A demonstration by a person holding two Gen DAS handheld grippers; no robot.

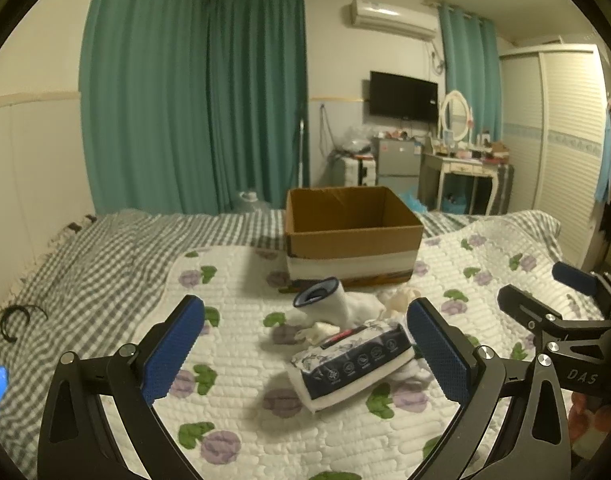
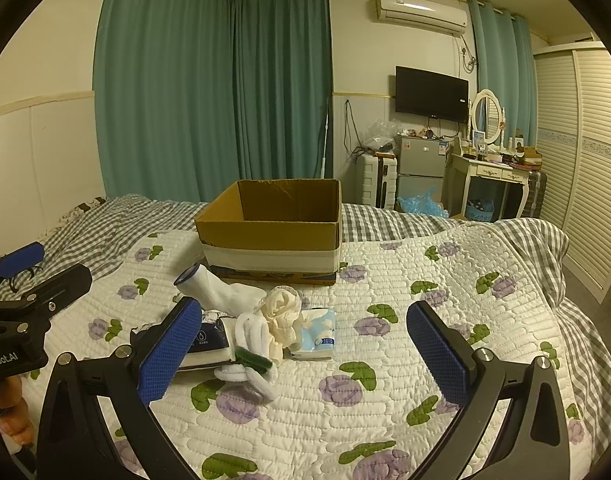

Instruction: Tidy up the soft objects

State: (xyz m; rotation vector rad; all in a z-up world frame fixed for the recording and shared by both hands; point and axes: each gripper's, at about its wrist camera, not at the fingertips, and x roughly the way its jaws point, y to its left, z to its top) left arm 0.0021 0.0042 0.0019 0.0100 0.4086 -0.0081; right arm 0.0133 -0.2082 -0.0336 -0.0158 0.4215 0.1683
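A bedroom with teal curtains (image 2: 209, 80). The bed (image 2: 385, 216) wears a gingham sheet under a puffy floral quilt (image 2: 385, 360). An open cardboard box (image 2: 273, 228) sits mid-bed; just nearer lie a white sock (image 2: 221, 290), tissue packs (image 1: 353, 364) and cream lace cloth (image 2: 279, 312). Left tongs (image 1: 305, 354) and right tongs (image 2: 303, 354) both gape wide, holding nothing.

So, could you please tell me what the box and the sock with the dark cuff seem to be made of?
Box: corrugated cardboard by the look, matte brown with raw cut edges; a pale band wraps it, perhaps tape. Sock: soft knit fabric, white, matte and slumped in folds, likely cotton.
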